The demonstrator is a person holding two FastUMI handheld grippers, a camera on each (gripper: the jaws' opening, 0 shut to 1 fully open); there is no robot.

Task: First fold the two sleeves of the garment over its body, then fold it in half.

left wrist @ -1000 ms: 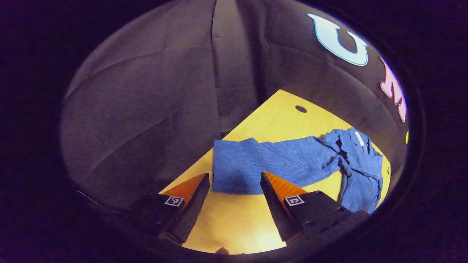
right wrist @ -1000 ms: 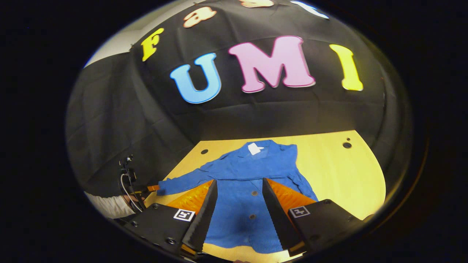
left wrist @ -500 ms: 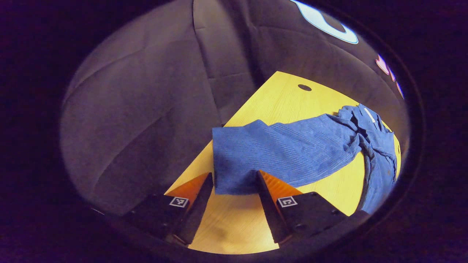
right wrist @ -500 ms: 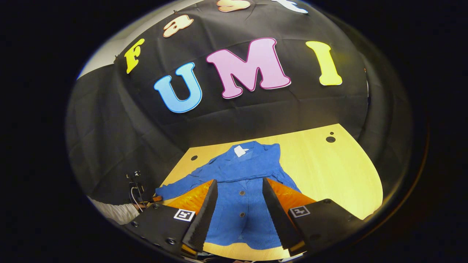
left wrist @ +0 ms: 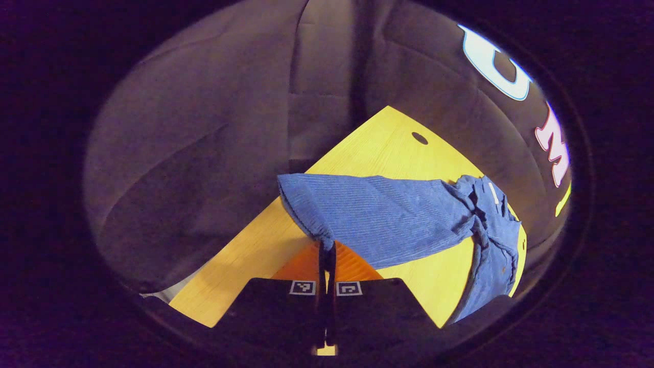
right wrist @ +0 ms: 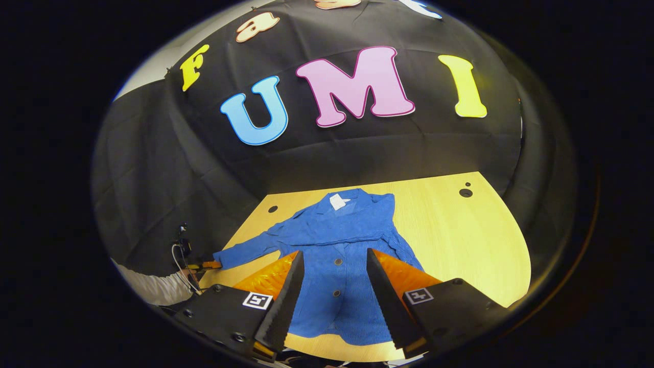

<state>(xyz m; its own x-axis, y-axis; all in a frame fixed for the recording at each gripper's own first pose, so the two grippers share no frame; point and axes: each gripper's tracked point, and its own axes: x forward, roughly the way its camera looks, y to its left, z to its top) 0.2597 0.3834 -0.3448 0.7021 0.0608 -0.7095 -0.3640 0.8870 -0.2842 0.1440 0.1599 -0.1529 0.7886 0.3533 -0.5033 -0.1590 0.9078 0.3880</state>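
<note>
Yellow surface: left claw clamps the soft blue garment by its limp sleeve cuff; right claw hovers, gaping, empty.

A yellow wooden table with 3 round holes is shown; a blue garment is spread on it.
</note>
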